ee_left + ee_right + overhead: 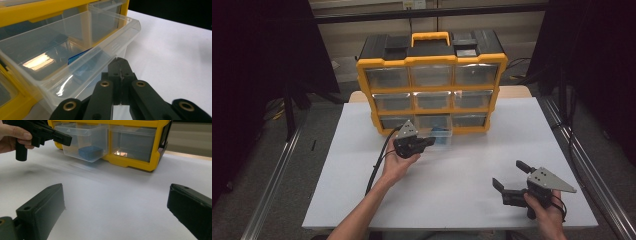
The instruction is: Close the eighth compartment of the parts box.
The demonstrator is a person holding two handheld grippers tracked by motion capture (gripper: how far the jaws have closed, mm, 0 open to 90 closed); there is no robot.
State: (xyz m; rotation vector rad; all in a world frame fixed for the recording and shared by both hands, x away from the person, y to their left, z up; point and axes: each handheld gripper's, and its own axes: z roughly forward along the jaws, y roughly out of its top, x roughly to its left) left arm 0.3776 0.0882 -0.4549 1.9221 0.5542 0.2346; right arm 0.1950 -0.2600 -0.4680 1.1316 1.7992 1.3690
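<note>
The clear drawer (75, 57) stands pulled out of the bottom row of the yellow organiser (432, 80), just ahead of the left hand-held gripper (428, 142), whose jaws are pressed together with nothing between them. A blue block (90, 152) lies inside the drawer. The right hand-held gripper (509, 176) rests well apart on the white worktop (472, 165), jaws wide apart.

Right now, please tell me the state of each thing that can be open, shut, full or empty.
Middle bottom drawer: pulled out, holds a blue block.
Other drawers: pushed in.
Left tongs: shut, empty, tips at the drawer's front edge.
Right tongs: open, empty, over the table.
</note>
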